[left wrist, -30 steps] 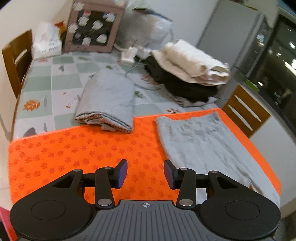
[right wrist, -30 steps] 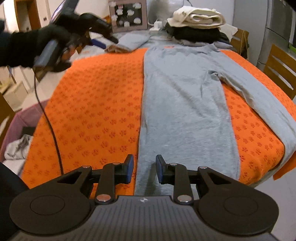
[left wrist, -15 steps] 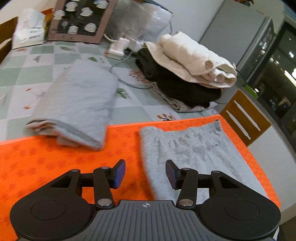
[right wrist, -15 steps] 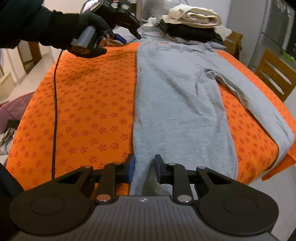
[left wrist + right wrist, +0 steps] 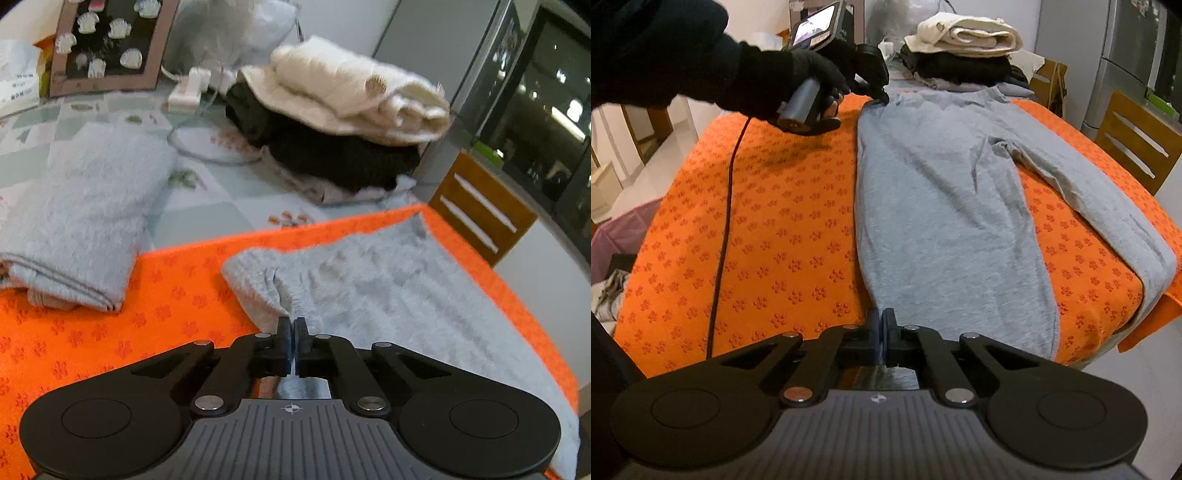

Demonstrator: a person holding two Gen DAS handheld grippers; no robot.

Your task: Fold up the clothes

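A grey long-sleeved shirt [image 5: 945,206] lies flat along the orange mat [image 5: 768,236] that covers the near part of the bench, its one visible sleeve stretching toward the mat's right edge. The left gripper [image 5: 293,334], held in a black-gloved hand [image 5: 798,81], has its jaws clenched on the shirt's far left corner, where the cloth bunches into small folds. The right gripper [image 5: 882,326] has its jaws clenched on the near edge of the same shirt, at the left side of the hem.

Past the mat, on the checked tablecloth [image 5: 207,206], a folded grey garment [image 5: 81,221] lies with its near end overlapping the orange. Beside it, to the right, sits a pile of clothes [image 5: 332,122], dark below and cream on top, close behind the shirt's collar end. A white power strip [image 5: 188,88] with a looping cable and a framed shell picture [image 5: 107,44] stand farther back. Wooden chairs [image 5: 1137,136] sit just off the right side of the bench. A black cable [image 5: 726,206] trails from the left gripper across the mat.
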